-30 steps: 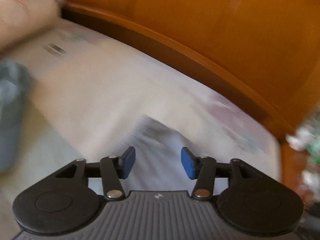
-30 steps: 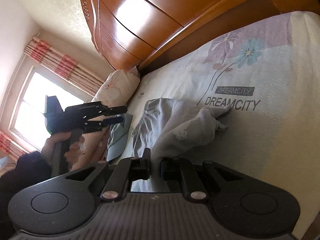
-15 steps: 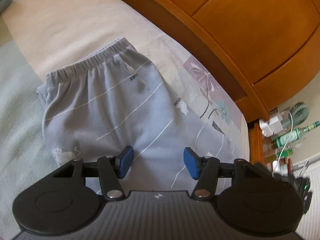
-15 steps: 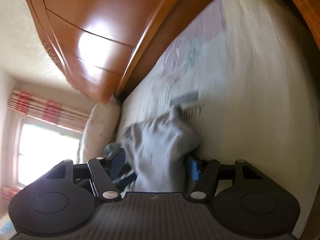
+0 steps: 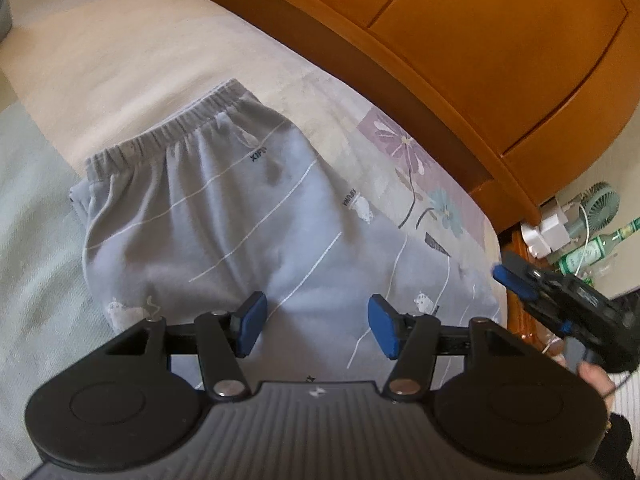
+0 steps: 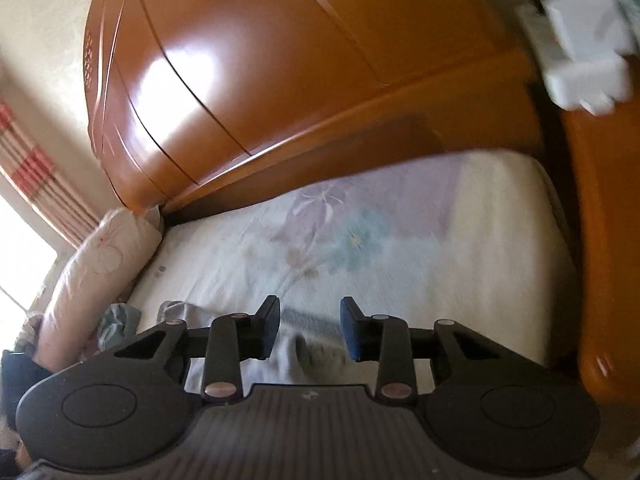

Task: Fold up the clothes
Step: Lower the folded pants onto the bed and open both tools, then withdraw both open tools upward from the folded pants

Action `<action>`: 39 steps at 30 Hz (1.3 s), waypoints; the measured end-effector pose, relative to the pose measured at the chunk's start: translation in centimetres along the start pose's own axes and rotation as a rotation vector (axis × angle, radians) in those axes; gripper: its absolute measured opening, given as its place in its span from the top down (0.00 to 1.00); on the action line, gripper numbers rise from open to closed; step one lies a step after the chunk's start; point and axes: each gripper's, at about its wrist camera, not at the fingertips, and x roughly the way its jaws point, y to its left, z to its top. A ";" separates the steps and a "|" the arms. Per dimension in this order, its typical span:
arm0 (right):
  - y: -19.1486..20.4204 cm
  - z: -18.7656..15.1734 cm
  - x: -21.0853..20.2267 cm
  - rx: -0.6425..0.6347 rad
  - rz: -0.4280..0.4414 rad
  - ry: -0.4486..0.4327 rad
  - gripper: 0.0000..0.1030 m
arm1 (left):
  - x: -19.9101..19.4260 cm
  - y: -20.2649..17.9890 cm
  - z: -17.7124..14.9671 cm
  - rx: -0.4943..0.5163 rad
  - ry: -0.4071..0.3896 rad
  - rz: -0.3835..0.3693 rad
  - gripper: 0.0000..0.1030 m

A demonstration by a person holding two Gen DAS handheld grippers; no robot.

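Right gripper [image 6: 308, 328] now released, grey trousers [image 5: 224, 216] spread beyond both open jaws

- Daylight floods in from the window [image 6: 24, 264] past the bed's far-left corner, blown out to white.
- Broad glare sits on the wooden headboard [image 6: 224, 76] in my right view.
- My right view is smeared with motion blur; the white object [image 6: 580, 52] at the upper right is streaked.
- My left view is sharper, softly lit, the grey trousers [image 5: 224, 216] crisp.
- Fisheye bending curves the headboard at both frames' edges.
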 end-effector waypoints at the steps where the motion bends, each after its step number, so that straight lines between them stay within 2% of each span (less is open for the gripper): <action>1: 0.5 0.1 0.9 -0.024 -0.007 0.018 0.62 | 0.0 0.0 0.0 -0.007 -0.004 -0.001 0.44; 5: 2.8 -1.8 3.6 -0.207 -0.080 0.099 0.63 | -0.7 -0.1 -0.8 -0.011 -0.028 0.001 0.44; 9: 4.8 -4.2 3.2 -0.410 -0.136 0.070 0.63 | -1.4 -0.3 -1.7 -0.008 -0.051 0.003 0.43; 10: 4.9 -4.3 3.2 -0.436 -0.135 0.073 0.69 | -1.6 -0.3 -1.7 -0.012 -0.053 0.004 0.43; 11: 4.9 -4.1 3.2 -0.449 -0.118 0.084 0.80 | -1.7 -0.4 -1.8 -0.016 -0.055 0.005 0.43; 13: 5.0 -3.6 3.1 -0.460 -0.076 0.105 0.84 | -2.0 -0.5 -1.9 -0.024 -0.059 0.007 0.43; 15: 5.3 -3.2 2.5 -0.518 -0.073 0.051 0.85 | -2.1 -0.7 -1.8 -0.019 -0.061 0.003 0.43; 16: 5.4 -2.9 2.0 -0.533 -0.082 0.004 0.89 | -2.2 -0.9 -1.7 -0.016 -0.062 0.000 0.42; 18: 5.1 -1.8 1.1 -0.517 -0.122 -0.075 0.86 | -2.2 -1.1 -1.7 -0.007 -0.060 -0.006 0.42; 20: 4.2 -0.5 0.7 -0.458 -0.112 -0.072 0.84 | -2.0 -1.3 -1.9 0.003 -0.053 -0.009 0.39; 22: 3.6 0.0 0.2 -0.392 -0.035 -0.044 0.82 | -2.0 -1.3 -2.2 0.009 -0.041 -0.004 0.37; 24: 3.7 -0.7 0.3 -0.390 0.069 0.020 0.80 | -2.0 -1.3 -2.5 0.014 -0.030 0.000 0.36; 25: 3.8 -1.2 0.4 -0.394 0.120 0.058 0.77 | -2.0 -1.3 -2.6 0.017 -0.024 0.003 0.35; 26: 3.9 -1.7 0.6 -0.399 0.171 0.095 0.70 | -1.9 -1.3 -2.8 0.020 -0.018 0.005 0.33; 27: 3.9 -2.2 0.9 -0.407 0.196 0.132 0.66 | -1.9 -1.3 -3.0 0.022 -0.012 0.007 0.33; 28: 3.8 -2.9 1.5 -0.424 0.168 0.169 0.64 | -1.9 -1.3 -3.1 0.025 -0.007 0.010 0.33; 29: 3.7 -3.3 1.9 -0.437 0.146 0.193 0.68 | -2.0 -1.4 -3.2 0.028 0.014 0.036 0.33; 31: 3.5 -3.6 1.5 -0.447 0.127 0.186 0.69 | -2.5 -1.8 -3.4 0.052 0.019 0.041 0.36; 33: 4.2 -3.1 0.6 -0.457 0.130 0.163 0.66 | -2.9 -2.2 -3.6 0.076 0.018 0.040 0.36; 35: 5.4 -3.0 0.2 -0.514 0.165 0.121 0.54 | -3.1 -2.6 -3.7 0.091 0.007 0.030 0.34; 36: 5.8 -3.0 0.6 -0.537 0.165 0.118 0.51 | -2.9 -2.8 -3.7 0.092 -0.007 0.017 0.33; 37: 5.9 -3.1 1.4 -0.554 0.149 0.133 0.51 | -2.6 -2.9 -3.7 0.089 -0.009 0.010 0.32; 39: 5.5 -3.8 3.2 -0.591 0.093 0.164 0.52 | -1.8 -3.1 -3.9 0.105 0.023 0.053 0.31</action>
